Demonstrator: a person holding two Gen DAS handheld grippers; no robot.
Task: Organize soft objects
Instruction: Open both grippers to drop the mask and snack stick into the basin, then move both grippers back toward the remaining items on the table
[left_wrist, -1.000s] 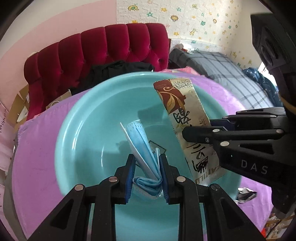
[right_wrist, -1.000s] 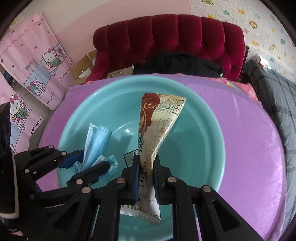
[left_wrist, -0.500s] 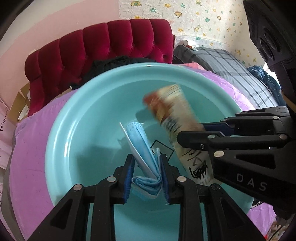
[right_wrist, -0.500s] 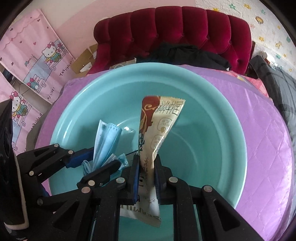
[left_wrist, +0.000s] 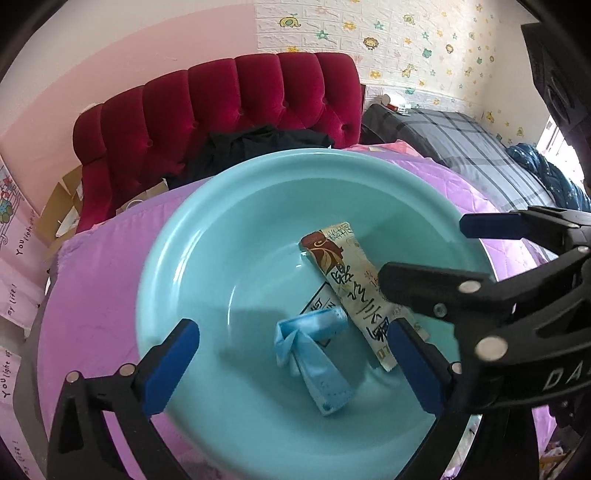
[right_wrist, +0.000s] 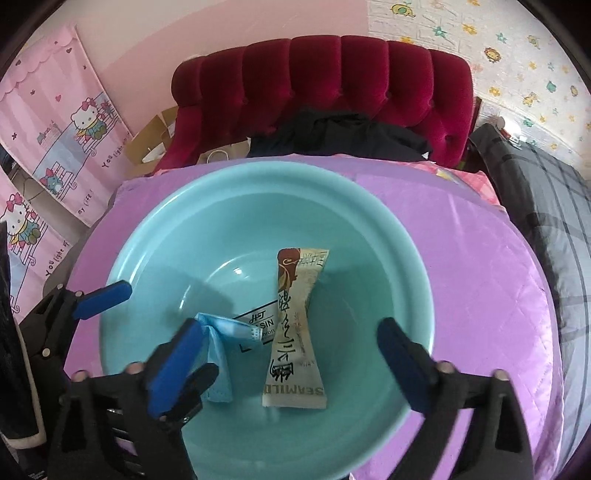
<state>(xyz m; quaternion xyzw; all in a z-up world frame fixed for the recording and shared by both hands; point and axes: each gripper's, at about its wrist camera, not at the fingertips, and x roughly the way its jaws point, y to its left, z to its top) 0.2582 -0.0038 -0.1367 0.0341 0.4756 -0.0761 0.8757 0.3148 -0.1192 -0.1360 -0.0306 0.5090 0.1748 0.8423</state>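
My left tool (left_wrist: 291, 362) and right tool (right_wrist: 291, 365) have just spread wide, empty. The limp, light blue pleated face mask (left_wrist: 314, 362) and crinkly beige-and-brown snack sachet (right_wrist: 295, 332) lie in the turquoise plastic basin (right_wrist: 369, 206); I'd pinch each mid-length.

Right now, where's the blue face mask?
The blue face mask lies crumpled on the bottom of the teal basin, just left of the snack packet in both wrist views, touching neither open claw.
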